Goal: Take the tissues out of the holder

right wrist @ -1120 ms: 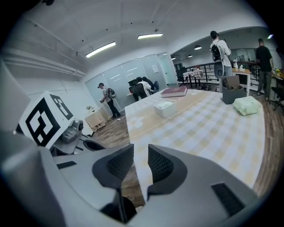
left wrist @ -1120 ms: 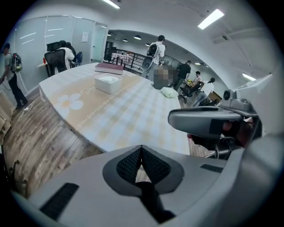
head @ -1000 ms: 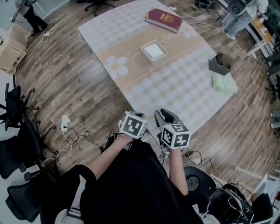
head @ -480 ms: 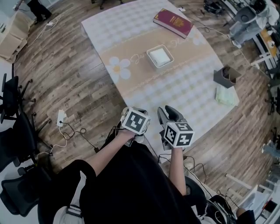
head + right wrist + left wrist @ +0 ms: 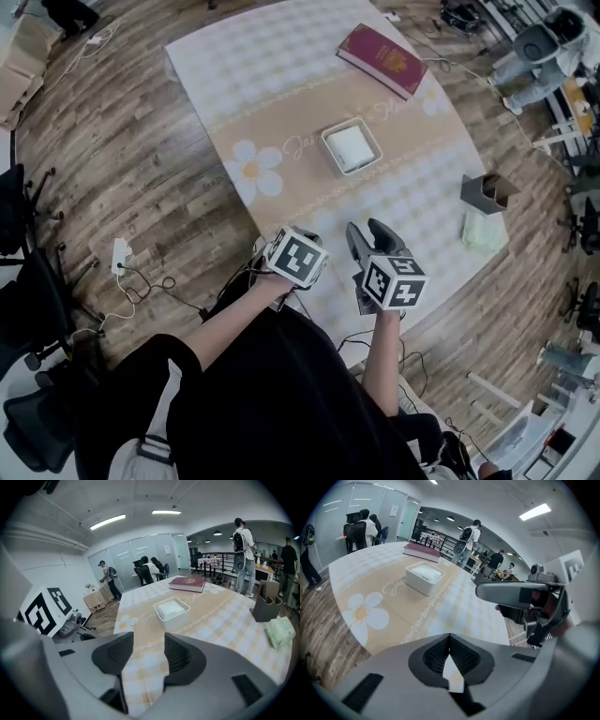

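Note:
A white square holder (image 5: 351, 148) with white tissues in it stands in the middle of the table (image 5: 281, 84); it also shows as the holder (image 5: 424, 576) and the holder (image 5: 171, 609) ahead of each gripper. Both grippers hover side by side over the table's near edge, well short of it. My left gripper (image 5: 302, 236) (image 5: 449, 641) is shut with nothing between its pads. My right gripper (image 5: 370, 236) (image 5: 147, 656) is open; its jaws have just been opening and hold nothing.
A dark red book (image 5: 392, 60) lies at the table's far side. At the right edge stand a grey compartment box (image 5: 491, 192) and a folded pale green cloth (image 5: 480, 231). Office chairs (image 5: 23, 281) and cables (image 5: 141, 281) are on the wooden floor at left; people stand in the background.
Both grippers have moved forward from in front of the table to over its near edge, towards the holder. The right gripper's jaws have spread apart.

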